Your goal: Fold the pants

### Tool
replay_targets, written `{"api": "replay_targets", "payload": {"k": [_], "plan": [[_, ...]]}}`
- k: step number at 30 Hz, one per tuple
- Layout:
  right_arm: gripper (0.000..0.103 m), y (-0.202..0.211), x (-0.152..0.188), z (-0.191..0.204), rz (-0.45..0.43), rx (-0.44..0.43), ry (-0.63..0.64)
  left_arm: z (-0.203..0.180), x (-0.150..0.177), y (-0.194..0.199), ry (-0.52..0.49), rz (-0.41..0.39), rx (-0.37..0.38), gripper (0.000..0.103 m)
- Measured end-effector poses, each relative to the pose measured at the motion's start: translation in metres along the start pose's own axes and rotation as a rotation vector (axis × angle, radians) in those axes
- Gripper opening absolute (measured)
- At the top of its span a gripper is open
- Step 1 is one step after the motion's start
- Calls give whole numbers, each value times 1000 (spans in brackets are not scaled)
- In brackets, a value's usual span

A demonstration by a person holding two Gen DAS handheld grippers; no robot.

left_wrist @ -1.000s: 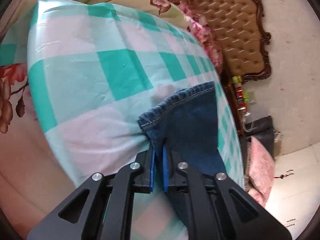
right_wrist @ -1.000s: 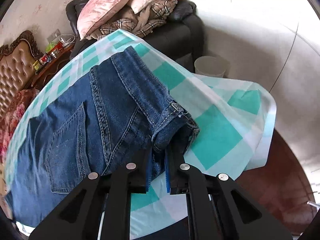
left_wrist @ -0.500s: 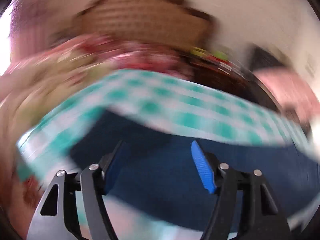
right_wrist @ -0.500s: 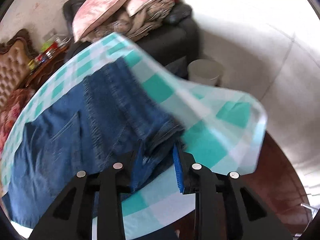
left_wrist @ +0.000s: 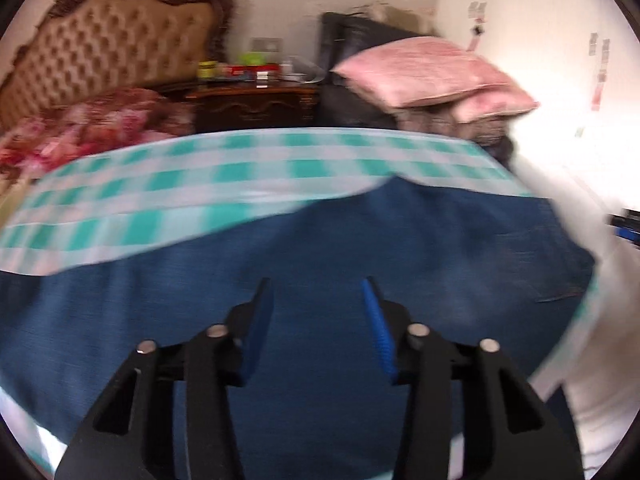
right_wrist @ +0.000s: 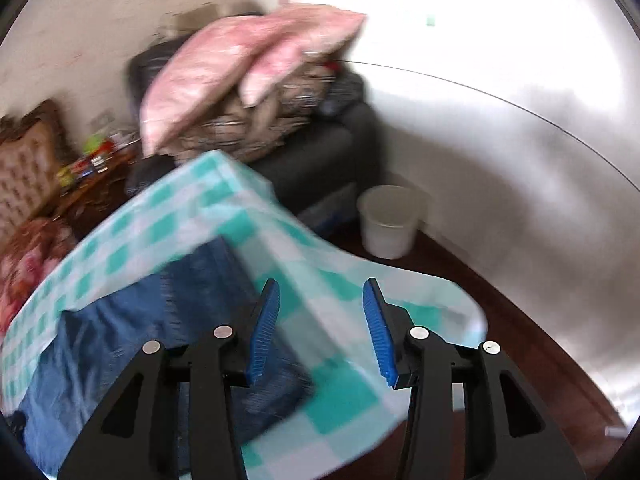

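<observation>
The blue denim pants lie on a table covered with a teal and white checked cloth. My left gripper is open and empty, hovering over the middle of the pants. In the right wrist view the pants lie at the lower left on the same checked cloth, whose corner hangs off the table. My right gripper is open and empty, above the cloth just right of the pants' edge. Both views are blurred by motion.
A tufted headboard, a floral bed cover and a cluttered dark nightstand stand behind the table. Pink pillows are piled on a dark sofa. A white bucket stands on the floor.
Both grippers let go of the pants and opened wide. The left one swung round over the pants, facing the headboard; the right one lifted and pulled back from the waistband corner.
</observation>
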State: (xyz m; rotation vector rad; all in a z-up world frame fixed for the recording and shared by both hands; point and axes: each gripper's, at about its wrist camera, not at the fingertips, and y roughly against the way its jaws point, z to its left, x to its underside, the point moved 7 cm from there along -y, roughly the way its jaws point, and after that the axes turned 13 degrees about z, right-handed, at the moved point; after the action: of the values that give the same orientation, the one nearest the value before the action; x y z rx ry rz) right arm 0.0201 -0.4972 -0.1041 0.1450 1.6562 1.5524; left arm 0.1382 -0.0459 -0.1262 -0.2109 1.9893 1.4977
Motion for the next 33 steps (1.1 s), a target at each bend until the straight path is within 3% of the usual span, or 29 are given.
{"api": "replay_targets", "payload": {"k": [3,7,10,12,15,20,25,29,31,33], "plan": [[43,-22,-4,46,62,-54,139,-42,2,-14,-1,23,66,38],[43,-55,-8,123,100,-105,389,-77,4,-31,-9,72,90,34],[42,-83,-15,150,106,-89,457,-97,0,-38,-46,85,97,31],[38,-114,-26,142,125,-4,423,-106,-6,-39,-75,82,88,23],[36,-123,-27,132,104,-27,361,-113,-20,-42,-101,73,73,17],[44,-130,-16,126,23,29,314,-140,-60,-71,-147,71,86,16],[45,-130,-15,125,28,46,313,-178,-106,-135,-205,131,84,16],[46,-131,-13,125,33,47,324,-180,-123,-194,-164,241,58,16],[47,-131,-12,125,38,46,330,-168,-130,-198,-115,231,62,17],[47,-131,-11,124,39,39,327,-147,-134,-178,-54,166,86,17]]}}
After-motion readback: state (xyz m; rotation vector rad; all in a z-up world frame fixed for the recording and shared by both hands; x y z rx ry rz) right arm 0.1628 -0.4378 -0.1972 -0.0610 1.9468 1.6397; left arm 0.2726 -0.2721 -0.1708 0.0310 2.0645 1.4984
